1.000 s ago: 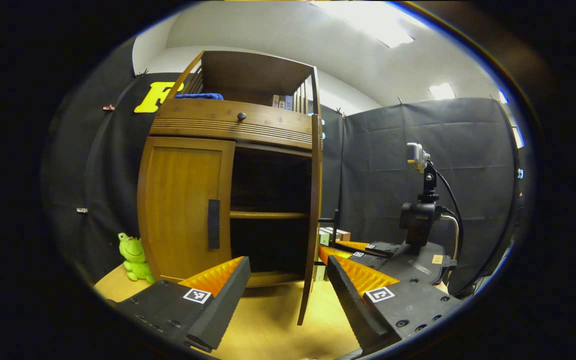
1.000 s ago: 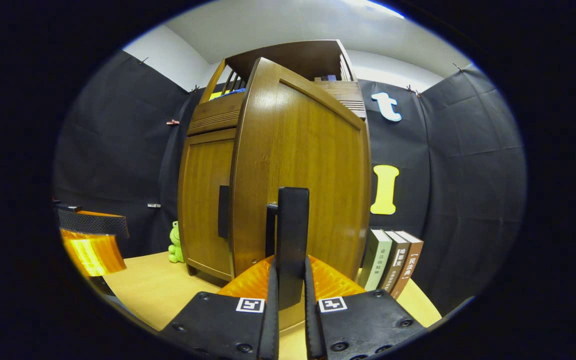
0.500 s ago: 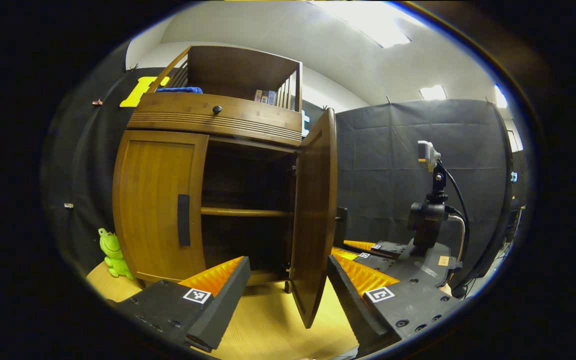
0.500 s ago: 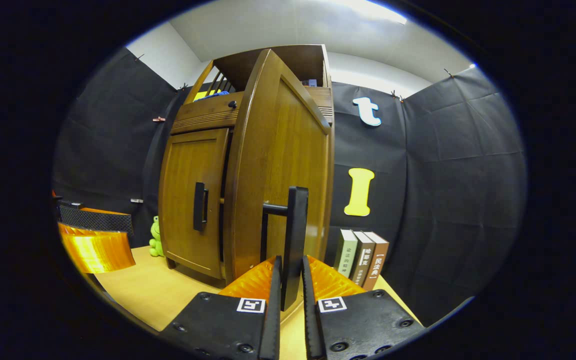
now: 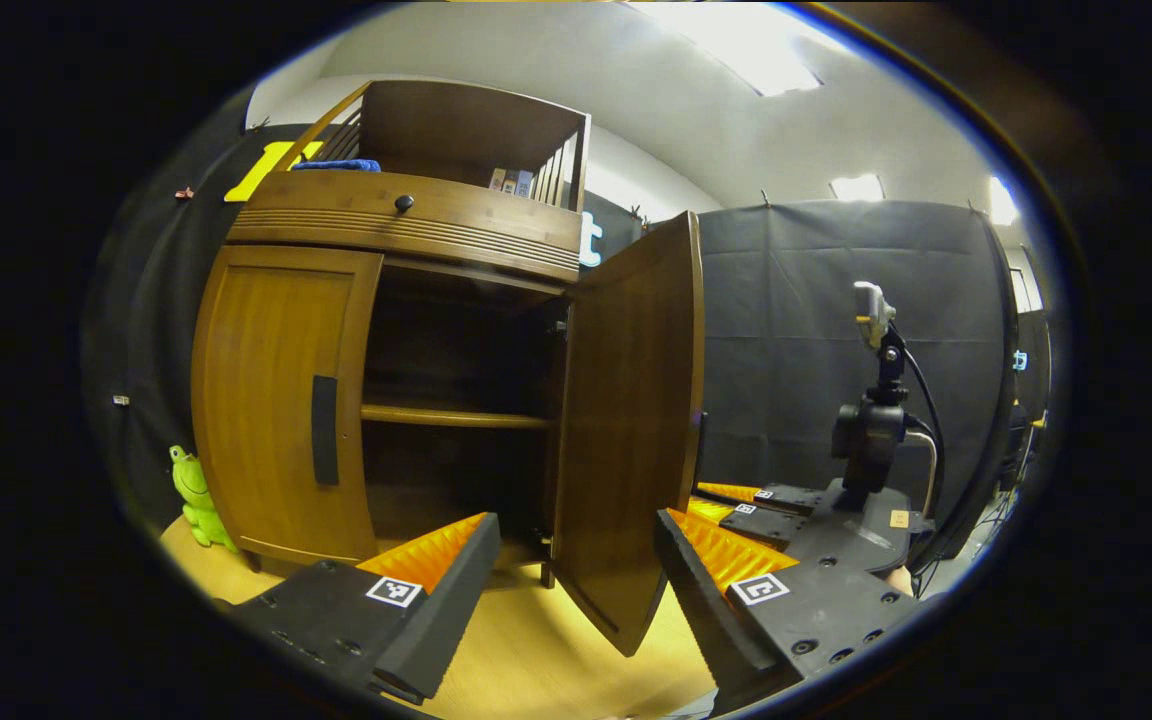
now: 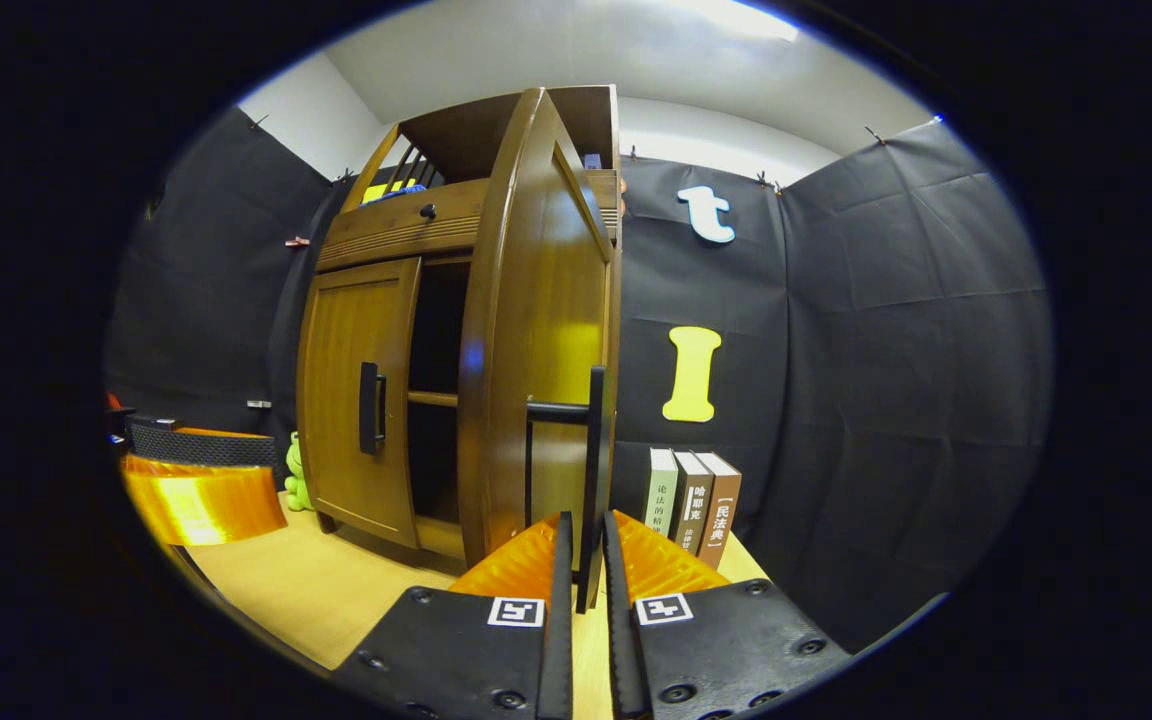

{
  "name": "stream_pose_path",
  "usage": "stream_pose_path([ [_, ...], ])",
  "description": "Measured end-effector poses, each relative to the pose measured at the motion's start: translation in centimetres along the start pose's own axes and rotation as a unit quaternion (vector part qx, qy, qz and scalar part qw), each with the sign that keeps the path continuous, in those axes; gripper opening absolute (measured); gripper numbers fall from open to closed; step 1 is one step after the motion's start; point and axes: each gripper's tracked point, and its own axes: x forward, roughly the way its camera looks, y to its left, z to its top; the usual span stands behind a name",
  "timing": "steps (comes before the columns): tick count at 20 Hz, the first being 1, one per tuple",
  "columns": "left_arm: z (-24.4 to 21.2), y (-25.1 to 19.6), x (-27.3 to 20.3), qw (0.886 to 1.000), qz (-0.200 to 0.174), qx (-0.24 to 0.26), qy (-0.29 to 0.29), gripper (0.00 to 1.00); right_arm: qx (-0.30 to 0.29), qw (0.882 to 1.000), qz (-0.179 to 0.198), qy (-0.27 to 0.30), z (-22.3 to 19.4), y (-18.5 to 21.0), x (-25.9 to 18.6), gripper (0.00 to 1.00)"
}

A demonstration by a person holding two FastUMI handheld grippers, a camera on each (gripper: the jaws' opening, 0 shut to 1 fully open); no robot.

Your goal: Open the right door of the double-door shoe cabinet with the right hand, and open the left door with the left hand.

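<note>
Brown wood takes up the left and centre of the left gripper view: the cabinet [image 5: 406,215] stands there with its left door [image 5: 281,400] flat against the front, a dark vertical handle [image 5: 324,430] near that door's right edge. The right door [image 5: 626,420] stands swung out at centre frame, showing a dark interior and a shelf [image 5: 451,415]. The left gripper [image 5: 576,590] sits at the bottom of the frame with its jaws spread wide and nothing between them, well apart from the left door's handle. At lower right the right gripper [image 5: 736,495] shows just behind the open door's edge. A green frog toy [image 5: 196,495] sits at lower left beside the cabinet.

In the right gripper view the right door [image 6: 536,330] fills the centre, seen nearly edge-on, and its bar handle [image 6: 593,480] runs down between the fingers of the right gripper [image 6: 584,565], which are pressed together on it. The left door [image 6: 356,395] sits left of centre, not yet opened, its handle [image 6: 369,408] untouched. The left gripper [image 6: 196,480] shows at the left edge. Three books [image 6: 691,505] stand right of centre against the black wall.

By my reading the first step, opening the right door, is about done. Next, the right gripper should let go of the bar, and the left gripper should travel up and left to the left door's handle, straddle it, close, and pull outward along the hinge arc.
</note>
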Motion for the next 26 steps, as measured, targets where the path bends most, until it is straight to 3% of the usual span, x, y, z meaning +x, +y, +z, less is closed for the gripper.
stream_pose_path([
  [4, -0.4, -0.6, 0.7, 1.000, -0.008, 0.001, 0.003, 0.97, -0.004, 1.000, -0.014, -0.001, 0.2, -1.2, -0.7, 0.16],
  [5, -0.3, -0.8, 0.8, 1.000, -0.010, 0.000, 0.003, 0.96, -0.004, 1.000, -0.018, -0.002, 0.3, -1.7, -0.8, 0.09],
  [6, -0.4, -0.9, 1.0, 1.000, -0.013, 0.000, 0.003, 0.96, -0.003, 1.000, -0.022, -0.003, 0.4, -2.0, -1.1, 0.14],
  [14, -1.1, -2.0, 1.3, 1.000, -0.027, -0.004, 0.004, 0.97, -0.005, 0.997, -0.070, -0.012, 1.1, -5.8, -3.1, 0.14],
  [26, -1.2, -1.4, 1.2, 1.000, -0.023, -0.001, -0.002, 0.97, 0.003, 0.998, -0.035, -0.045, 3.5, -2.9, -5.6, 0.15],
])
